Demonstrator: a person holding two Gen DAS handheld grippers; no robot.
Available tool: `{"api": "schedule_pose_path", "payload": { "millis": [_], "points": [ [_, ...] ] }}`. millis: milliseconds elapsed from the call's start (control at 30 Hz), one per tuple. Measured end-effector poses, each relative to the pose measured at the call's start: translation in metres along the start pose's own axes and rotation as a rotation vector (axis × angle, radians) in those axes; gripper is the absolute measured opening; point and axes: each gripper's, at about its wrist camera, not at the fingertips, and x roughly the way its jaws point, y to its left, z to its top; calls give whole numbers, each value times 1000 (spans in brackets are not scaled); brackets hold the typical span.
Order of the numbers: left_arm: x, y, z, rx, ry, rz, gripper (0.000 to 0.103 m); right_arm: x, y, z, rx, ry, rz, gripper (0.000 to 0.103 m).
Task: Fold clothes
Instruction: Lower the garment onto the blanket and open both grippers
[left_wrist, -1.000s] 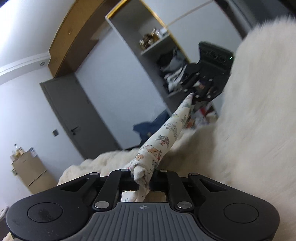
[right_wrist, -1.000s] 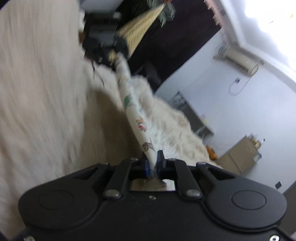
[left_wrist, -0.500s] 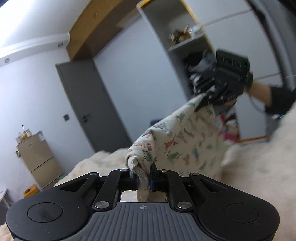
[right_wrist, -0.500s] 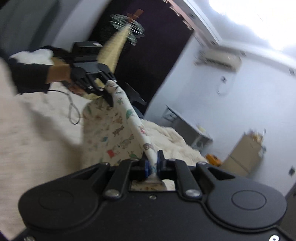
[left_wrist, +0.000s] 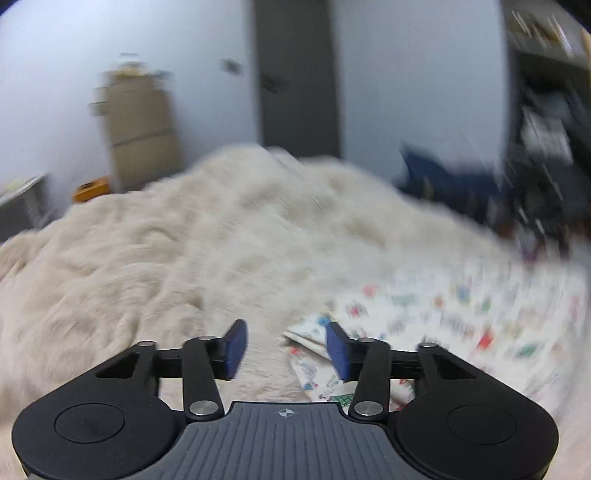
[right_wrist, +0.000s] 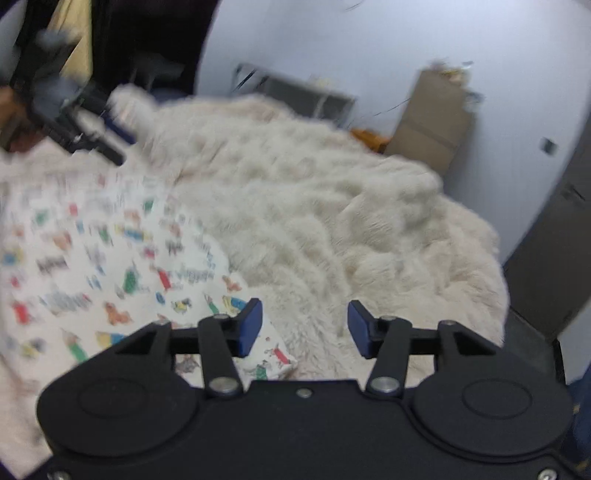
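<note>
Between our left gripper's (left_wrist: 282, 349) spread jaws we see only fur; the right gripper (right_wrist: 304, 328) gapes empty too. Just beside both, the printed garment (right_wrist: 92, 266) lies spread on the shaggy blanket (left_wrist: 221, 229), laid flat, we judge, for folding. Beyond stands a blurred door (left_wrist: 295, 74).

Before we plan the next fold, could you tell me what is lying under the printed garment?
The printed garment lies spread on a cream fluffy blanket, which shows all around it. Whatever is beneath the blanket is covered, and motion blur hides fine detail.
</note>
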Motion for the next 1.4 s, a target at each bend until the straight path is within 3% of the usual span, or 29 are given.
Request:
{"api": "schedule_pose_path", "payload": {
  "millis": [67,133,200,367,533,633,800,1133,1267,1333,1400],
  "points": [
    [-33,-11,5,-102,-56,-34,85,-17,4,-2,102,-39,28,65],
    [-51,-31,11,-118,-77,-67,87,-35,8,-4,203,-78,55,69],
    [-62,-73,14,-49,-92,-82,87,-52,12,-7,305,-118,83,69],
    [-47,-133,-13,-19,-73,-60,87,-83,27,-17,519,-193,124,69],
    [-25,-149,-58,-35,-61,54,88,-59,58,-48,504,-159,17,61],
    [-21,-146,-71,-62,-55,63,91,-41,60,-68,522,-99,41,59],
    [-27,-138,-80,-100,-63,79,93,-41,63,-81,532,-71,48,59],
    [-48,-116,-87,-197,-91,102,94,-71,55,-86,555,-121,-55,58],
    [-72,-139,-86,-69,-227,106,94,-95,71,-75,474,-237,-55,59],
    [-71,-150,-88,-1,-222,94,95,-97,76,-71,450,-267,-23,62],
    [-61,-159,-90,57,-168,101,95,-89,86,-71,418,-255,20,64]
  ]
}}
